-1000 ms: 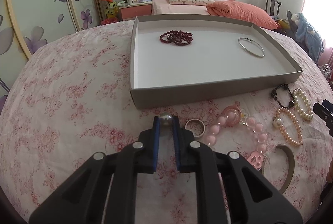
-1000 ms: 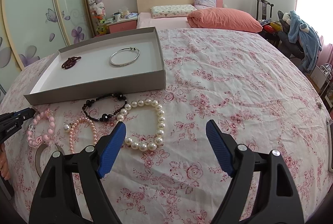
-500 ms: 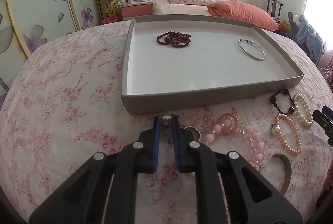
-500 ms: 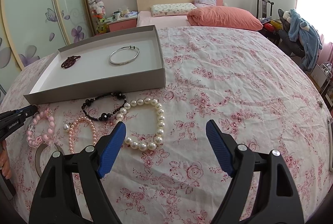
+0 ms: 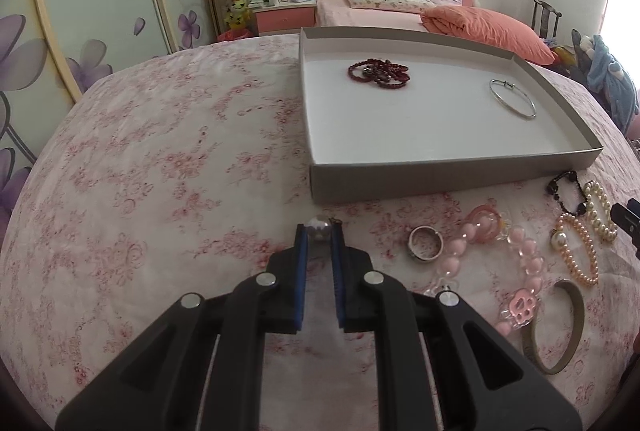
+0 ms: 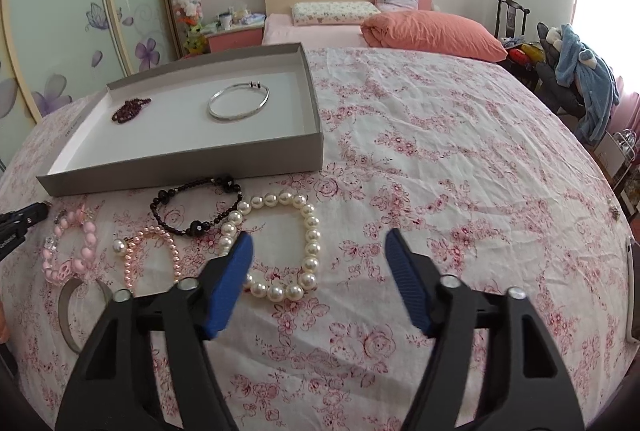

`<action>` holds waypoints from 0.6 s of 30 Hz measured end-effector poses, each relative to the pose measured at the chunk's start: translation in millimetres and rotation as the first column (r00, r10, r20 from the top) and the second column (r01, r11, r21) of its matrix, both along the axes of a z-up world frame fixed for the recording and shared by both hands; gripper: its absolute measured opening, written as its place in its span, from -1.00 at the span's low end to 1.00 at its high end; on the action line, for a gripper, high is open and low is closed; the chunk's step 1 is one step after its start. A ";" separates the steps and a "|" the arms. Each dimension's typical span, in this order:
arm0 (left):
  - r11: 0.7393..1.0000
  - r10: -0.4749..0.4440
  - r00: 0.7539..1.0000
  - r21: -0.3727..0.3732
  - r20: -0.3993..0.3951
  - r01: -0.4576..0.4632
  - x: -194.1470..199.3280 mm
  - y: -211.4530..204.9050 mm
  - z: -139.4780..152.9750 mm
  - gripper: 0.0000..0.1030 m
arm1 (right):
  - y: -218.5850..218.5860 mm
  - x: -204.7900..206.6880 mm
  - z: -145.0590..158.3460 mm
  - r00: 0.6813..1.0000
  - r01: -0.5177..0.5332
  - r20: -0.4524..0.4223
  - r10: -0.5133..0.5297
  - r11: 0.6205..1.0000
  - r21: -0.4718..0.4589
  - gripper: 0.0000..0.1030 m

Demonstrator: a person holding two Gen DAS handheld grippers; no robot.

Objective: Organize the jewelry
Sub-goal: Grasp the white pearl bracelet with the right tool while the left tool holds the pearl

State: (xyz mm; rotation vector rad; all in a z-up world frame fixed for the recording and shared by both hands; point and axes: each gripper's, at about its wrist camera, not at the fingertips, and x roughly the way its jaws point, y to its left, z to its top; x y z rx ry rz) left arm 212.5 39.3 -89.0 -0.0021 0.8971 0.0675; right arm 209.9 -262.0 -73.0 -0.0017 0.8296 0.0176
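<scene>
My left gripper [image 5: 319, 229] is shut on a silver bead pendant [image 5: 319, 227], held just above the floral bedspread, in front of the grey tray's [image 5: 440, 175] near-left corner. The tray holds a dark red bead bracelet [image 5: 378, 72] and a silver bangle [image 5: 513, 98]. On the bedspread lie a silver ring [image 5: 425, 242], a pink bead bracelet [image 5: 516, 271], a black bead bracelet [image 6: 196, 205], a pink pearl bracelet [image 6: 150, 253], a white pearl bracelet [image 6: 280, 243] and a metal cuff [image 5: 560, 323]. My right gripper [image 6: 318, 263] is open above the white pearl bracelet.
The tray also shows in the right wrist view [image 6: 180, 167]. A bed with an orange pillow [image 6: 432, 35] stands behind. A wardrobe with flower decals [image 5: 100, 11] is at the left. A chair with a blue garment [image 6: 580, 83] is at the right.
My left gripper, still holding the bead pendant, has shifted left, so the tray and loose jewelry now sit further right in its view. The right gripper has stayed still and open.
</scene>
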 end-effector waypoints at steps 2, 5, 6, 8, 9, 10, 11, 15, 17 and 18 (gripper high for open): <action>1.000 0.001 1.000 -0.002 0.000 -0.001 -0.2 1.0 0.2 -0.76 | 0.9 5.1 -3.2 1.000 0.007 -0.021 -0.007 1.000 -0.011 0.06; 1.000 0.001 1.000 -0.005 0.000 -0.001 -0.6 1.9 0.3 -0.76 | 0.6 9.3 -8.6 0.998 0.011 -0.057 -0.012 1.000 -0.014 -0.18; 1.000 0.001 1.000 -0.006 0.000 -0.001 -0.5 1.8 0.5 -0.76 | -0.6 9.3 -8.7 0.998 0.008 -0.059 -0.008 1.000 -0.003 -0.31; 1.000 0.001 1.000 -0.005 0.000 -0.001 -0.6 2.0 0.5 -0.76 | -0.8 8.7 -8.9 0.998 0.006 -0.059 -0.006 1.000 0.000 -0.43; 1.000 0.001 1.000 -0.004 0.000 -0.001 -0.6 1.9 0.5 -0.76 | -0.1 8.2 -8.9 0.998 0.002 -0.058 -0.002 1.000 -0.001 -0.56; 1.000 0.001 1.000 -0.004 0.000 -0.001 -0.8 2.1 0.5 -0.76 | 0.4 8.2 -8.9 0.998 0.000 -0.057 0.000 1.000 -0.001 -0.63; 1.000 0.001 1.000 -0.005 0.000 -0.001 -0.5 2.0 0.5 -0.76 | 1.0 7.8 -8.7 0.998 -0.004 -0.057 0.004 1.000 -0.001 -0.68; 1.000 0.001 1.000 -0.004 0.000 -0.001 -0.4 1.8 0.4 -0.76 | 1.5 7.5 -8.4 0.998 -0.006 -0.060 0.006 1.000 0.000 -0.77; 1.000 0.001 1.000 -0.004 0.000 -0.001 -0.4 1.9 0.4 -0.76 | 1.0 8.3 -7.5 0.998 -0.006 -0.061 0.006 1.000 0.002 -0.77; 1.000 0.001 1.000 -0.004 0.000 -0.001 -0.5 1.9 0.4 -0.76 | 1.0 7.8 -7.4 0.998 -0.006 -0.061 0.006 1.000 0.002 -0.78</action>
